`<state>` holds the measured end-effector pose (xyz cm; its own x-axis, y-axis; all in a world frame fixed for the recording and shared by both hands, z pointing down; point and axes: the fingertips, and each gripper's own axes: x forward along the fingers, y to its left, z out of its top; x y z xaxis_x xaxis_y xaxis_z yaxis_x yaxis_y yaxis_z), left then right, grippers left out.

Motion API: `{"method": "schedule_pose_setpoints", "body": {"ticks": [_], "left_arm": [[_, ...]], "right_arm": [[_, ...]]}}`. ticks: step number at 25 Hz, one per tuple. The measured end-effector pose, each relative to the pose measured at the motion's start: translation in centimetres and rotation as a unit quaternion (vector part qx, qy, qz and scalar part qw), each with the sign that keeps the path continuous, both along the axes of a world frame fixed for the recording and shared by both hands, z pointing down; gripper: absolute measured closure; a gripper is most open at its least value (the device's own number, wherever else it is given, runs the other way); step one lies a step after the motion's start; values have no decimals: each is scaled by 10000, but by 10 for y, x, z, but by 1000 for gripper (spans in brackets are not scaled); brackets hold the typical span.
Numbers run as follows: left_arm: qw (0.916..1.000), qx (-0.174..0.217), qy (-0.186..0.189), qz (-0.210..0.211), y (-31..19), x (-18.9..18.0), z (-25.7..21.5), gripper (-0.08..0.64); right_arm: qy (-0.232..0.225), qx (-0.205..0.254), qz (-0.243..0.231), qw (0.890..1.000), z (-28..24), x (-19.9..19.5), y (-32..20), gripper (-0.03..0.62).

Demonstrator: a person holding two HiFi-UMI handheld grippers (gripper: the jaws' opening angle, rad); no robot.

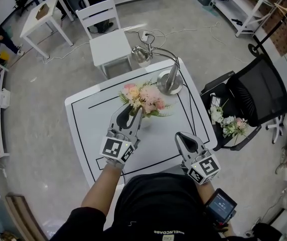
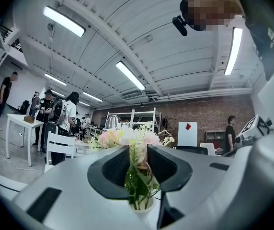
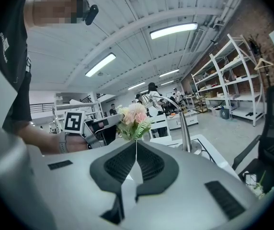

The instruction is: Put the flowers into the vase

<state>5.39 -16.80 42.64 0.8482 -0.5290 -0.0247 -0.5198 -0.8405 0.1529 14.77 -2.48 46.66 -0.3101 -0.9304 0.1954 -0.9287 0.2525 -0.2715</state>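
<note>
A bouquet of pink and cream flowers (image 1: pixel 144 98) stands with its stems in a small white vase (image 1: pixel 146 120) at the middle of the white table (image 1: pixel 83 129). My left gripper (image 1: pixel 132 109) points level at the bouquet from the near side. In the left gripper view its jaws stand a little apart around the green stems (image 2: pixel 138 176), just above the vase's rim (image 2: pixel 142 210), so it is open. My right gripper (image 1: pixel 182 137) hovers over the table's near right part, away from the flowers. It is shut with nothing in it (image 3: pixel 136 145), and the bouquet (image 3: pixel 133 116) shows beyond it.
A silver desk lamp (image 1: pixel 169 77) stands just behind the vase. A black office chair (image 1: pixel 254 97) to the right of the table carries another bunch of flowers (image 1: pixel 229 122). A white chair (image 1: pixel 108 41) stands beyond the far edge. People stand in the background (image 2: pixel 62 114).
</note>
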Motion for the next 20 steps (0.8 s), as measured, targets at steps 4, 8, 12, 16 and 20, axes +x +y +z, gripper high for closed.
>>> {"method": "schedule_pose_setpoints", "body": {"ticks": [4, 8, 12, 16, 20], "left_arm": [[9998, -150, 61, 67, 5, -4, 0, 446], [9998, -173, 37, 76, 10, -8, 0, 430], [9996, -221, 34, 150, 17, -11, 4, 407], [9995, -277, -2, 177, 23, -14, 8, 387], [9992, -313, -60, 221, 30, -16, 10, 357]], "right_arm": [[-7, -3, -44, 10000, 0, -3, -2, 580], [-20, -2, -84, 10000, 1, -4, -5, 580], [-23, -9, -151, 9999, 3, -5, -6, 580], [-31, -13, -201, 9998, 3, -7, -7, 580], [-40, -14, -287, 9996, 5, -10, -7, 580]]}}
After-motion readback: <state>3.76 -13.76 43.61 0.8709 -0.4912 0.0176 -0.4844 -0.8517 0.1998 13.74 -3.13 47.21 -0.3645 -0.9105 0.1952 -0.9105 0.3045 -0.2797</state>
